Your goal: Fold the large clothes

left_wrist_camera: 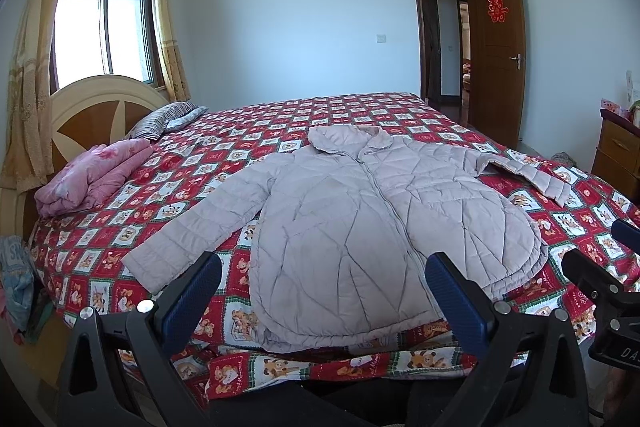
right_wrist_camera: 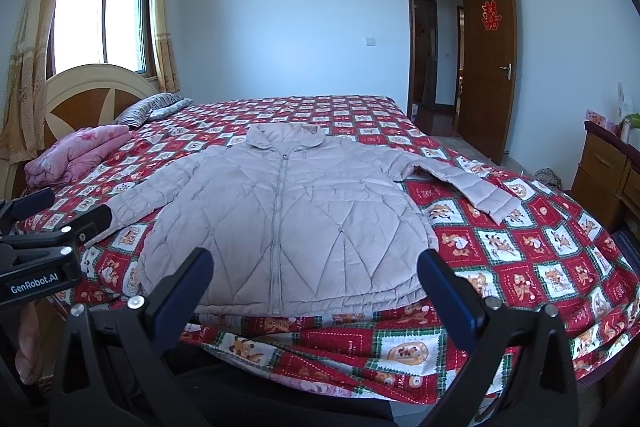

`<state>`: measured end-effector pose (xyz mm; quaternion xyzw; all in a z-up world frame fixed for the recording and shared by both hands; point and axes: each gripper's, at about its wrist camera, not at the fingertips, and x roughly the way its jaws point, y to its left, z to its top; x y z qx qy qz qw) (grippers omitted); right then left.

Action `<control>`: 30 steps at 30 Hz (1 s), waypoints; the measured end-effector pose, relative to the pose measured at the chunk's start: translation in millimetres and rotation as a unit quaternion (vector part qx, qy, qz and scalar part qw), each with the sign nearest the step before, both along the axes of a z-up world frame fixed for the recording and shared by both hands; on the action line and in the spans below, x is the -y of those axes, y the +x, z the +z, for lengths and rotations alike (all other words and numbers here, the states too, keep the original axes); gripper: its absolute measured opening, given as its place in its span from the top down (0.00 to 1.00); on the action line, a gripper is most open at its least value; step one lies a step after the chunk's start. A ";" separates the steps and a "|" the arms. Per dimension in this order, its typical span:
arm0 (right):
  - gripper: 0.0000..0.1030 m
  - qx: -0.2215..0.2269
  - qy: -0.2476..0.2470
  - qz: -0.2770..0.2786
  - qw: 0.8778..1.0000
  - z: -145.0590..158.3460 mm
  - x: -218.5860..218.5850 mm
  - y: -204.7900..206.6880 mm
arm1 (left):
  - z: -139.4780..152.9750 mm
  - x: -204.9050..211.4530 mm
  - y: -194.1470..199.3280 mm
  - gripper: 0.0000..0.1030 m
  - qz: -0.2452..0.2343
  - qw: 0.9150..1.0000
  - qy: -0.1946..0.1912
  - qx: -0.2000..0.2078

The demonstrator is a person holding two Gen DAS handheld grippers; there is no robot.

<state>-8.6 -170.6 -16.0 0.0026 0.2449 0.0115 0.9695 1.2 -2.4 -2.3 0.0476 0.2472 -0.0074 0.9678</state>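
Note:
A pale pink-grey quilted jacket [left_wrist_camera: 352, 219] lies flat, front up and zipped, on the red patterned bedspread [left_wrist_camera: 304, 119], sleeves spread to both sides. It also shows in the right wrist view [right_wrist_camera: 280, 211]. My left gripper [left_wrist_camera: 324, 279] is open and empty, held above the jacket's hem near the bed's front edge. My right gripper [right_wrist_camera: 316, 279] is open and empty, also just short of the hem. Each gripper shows at the edge of the other's view: the right one [left_wrist_camera: 604, 267], the left one [right_wrist_camera: 52, 211].
A folded pink quilt [left_wrist_camera: 92, 175] and a striped pillow [left_wrist_camera: 164, 119] lie by the headboard [left_wrist_camera: 88, 107] at the left. A wooden dresser [right_wrist_camera: 604, 171] stands at the right. An open door [left_wrist_camera: 496, 51] is at the back right.

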 end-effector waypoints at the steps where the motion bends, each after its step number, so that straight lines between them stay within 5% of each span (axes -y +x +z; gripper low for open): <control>1: 0.00 0.000 0.001 0.002 1.000 -1.3 -1.7 -0.8 | -0.4 -0.6 0.7 0.01 -0.001 1.000 -0.001 -0.002; 10: 0.00 -0.026 -0.002 0.025 0.999 -12.6 4.6 14.0 | -10.4 1.4 11.4 0.01 -0.044 0.999 -0.014 -0.022; 14: 0.00 -0.046 0.037 0.002 0.998 -27.5 37.6 46.0 | -21.9 -4.3 44.9 0.01 -0.024 1.000 0.001 -0.014; 22: 0.07 -0.092 0.089 -0.113 0.985 -60.2 135.5 127.2 | -58.5 -20.8 160.9 0.01 0.026 0.998 0.037 -0.046; 30: 0.13 -0.119 0.151 -0.249 0.949 -73.4 260.4 187.5 | -85.0 -27.7 270.3 0.01 0.063 0.995 0.061 -0.053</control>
